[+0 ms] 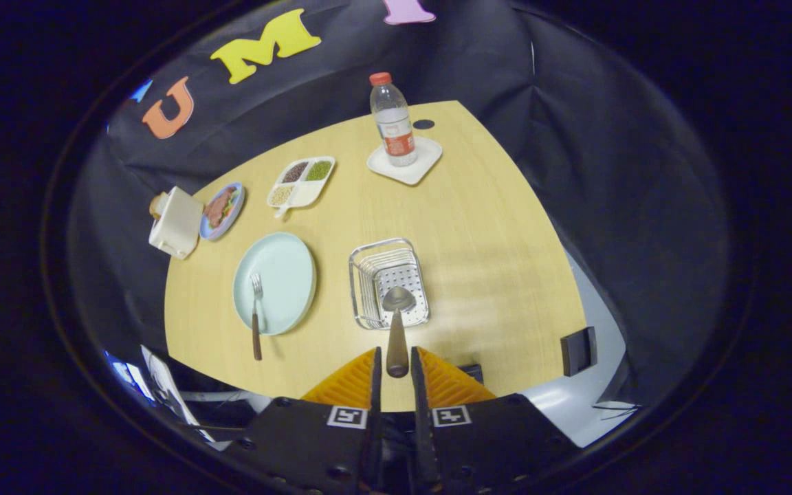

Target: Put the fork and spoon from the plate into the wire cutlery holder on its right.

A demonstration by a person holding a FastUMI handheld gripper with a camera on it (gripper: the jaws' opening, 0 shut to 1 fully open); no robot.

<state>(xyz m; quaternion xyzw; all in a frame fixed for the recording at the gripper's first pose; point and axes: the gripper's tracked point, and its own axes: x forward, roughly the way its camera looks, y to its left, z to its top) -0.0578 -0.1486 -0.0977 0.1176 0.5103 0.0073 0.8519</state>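
Nearest the camera, the gripper (396, 371) has its jaws drawn close together, pinching the spoon (397, 330) by the butt end of its brown handle. Its long axis runs straight away from the jaws, bowl foremost, and the bowl hangs over the near part of the wire cutlery holder (389, 283); whether the bowl touches the wire or the perforated floor is hard to judge from this angle. How deep the handle sits between the fingers is hidden.

Just beyond the jaws lies the pale wooden surface (492, 227). The holder stands on it with its slotted wire rack at its left side. Left of the holder, close but apart, sits the pale green plate (279, 275). The fork (256, 316) rests on it with tines pointing away from the gripper and its brown handle sticking out over the near rim onto the wood.

Farther off to the left are a white toaster-like box (176, 222), partly over the surface edge, and a small blue dish of food (222, 210). A white divided tray (302, 181) holds grains too small to identify. Farthest stands a clear bottle (393, 120) with a red cap on a white square coaster (427, 161). At the right edge a dark block (578, 350) is partly cut off.
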